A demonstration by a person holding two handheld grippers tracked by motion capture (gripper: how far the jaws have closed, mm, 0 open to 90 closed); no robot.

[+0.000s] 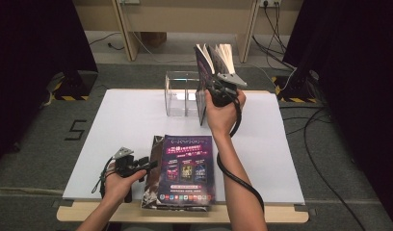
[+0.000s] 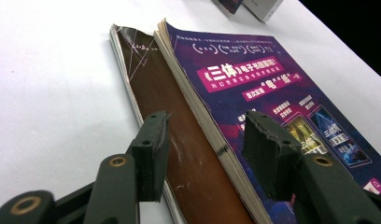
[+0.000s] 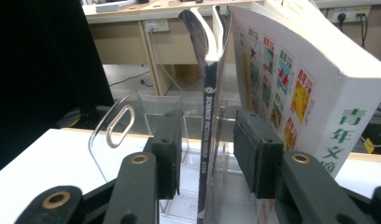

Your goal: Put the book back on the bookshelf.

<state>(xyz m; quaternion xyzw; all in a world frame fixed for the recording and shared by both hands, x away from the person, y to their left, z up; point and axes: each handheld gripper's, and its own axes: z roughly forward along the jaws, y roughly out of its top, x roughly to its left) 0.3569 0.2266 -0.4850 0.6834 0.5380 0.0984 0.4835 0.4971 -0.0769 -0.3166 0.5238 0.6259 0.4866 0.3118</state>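
Note:
At the back, a clear acrylic rack (image 1: pixel 177 94) (image 3: pixel 118 126) holds a thin dark magazine (image 1: pixel 202 62) (image 3: pixel 208 93) standing upright. A thick white book (image 1: pixel 226 55) (image 3: pixel 310 79) leans beside it. My right gripper (image 1: pixel 215 85) (image 3: pixel 207 140) is open, its jaws either side of the thin magazine's spine without pressing on it. Near the front edge, a purple magazine (image 1: pixel 187 166) (image 2: pixel 263 79) lies on a brown one (image 1: pixel 153 168) (image 2: pixel 156 79). My left gripper (image 1: pixel 151 166) (image 2: pixel 205 140) is open, its jaws straddling the purple magazine's left edge.
A white board (image 1: pixel 117 125) covers the tabletop. Black curtains hang at both sides. Wooden desk legs (image 1: pixel 127 33) stand behind, and cables (image 1: pixel 324 159) trail on the floor at the right.

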